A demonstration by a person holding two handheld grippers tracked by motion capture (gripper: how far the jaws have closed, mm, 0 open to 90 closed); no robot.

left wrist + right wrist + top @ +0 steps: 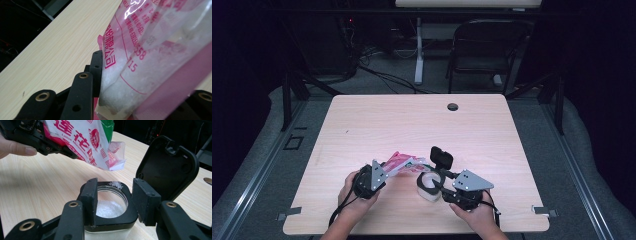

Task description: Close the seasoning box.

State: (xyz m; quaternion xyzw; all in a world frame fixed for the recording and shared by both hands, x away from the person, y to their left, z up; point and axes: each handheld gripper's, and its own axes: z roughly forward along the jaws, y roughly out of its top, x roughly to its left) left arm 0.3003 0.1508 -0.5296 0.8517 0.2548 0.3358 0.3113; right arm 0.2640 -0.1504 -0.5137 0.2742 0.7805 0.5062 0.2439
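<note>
Nearest me, my right hand-held gripper (113, 202) has its jaws pressed against the two sides of a small jar (110, 220), holding it upright on the worktop (412, 120). The jar's black hinged lid (167, 165) stands open at its far right. White crystals (110, 208) lie in the bottom, and a few grains sit on the far rim.

Just beyond and to the left, my left hand-held gripper (384, 175) is closed on the lower end of a pink and white printed bag (87, 142), tilted so its cut corner hangs above and a little behind the jar mouth. In the left gripper view the crystals pile against the jaw.

I judge I am pouring from bag to jar. The risk is spillage: the corner sits toward the far rim, so grains could fall onto the worktop. A soft bag may also slump and dump a sudden rush, or slip if my grip loosens.
</note>
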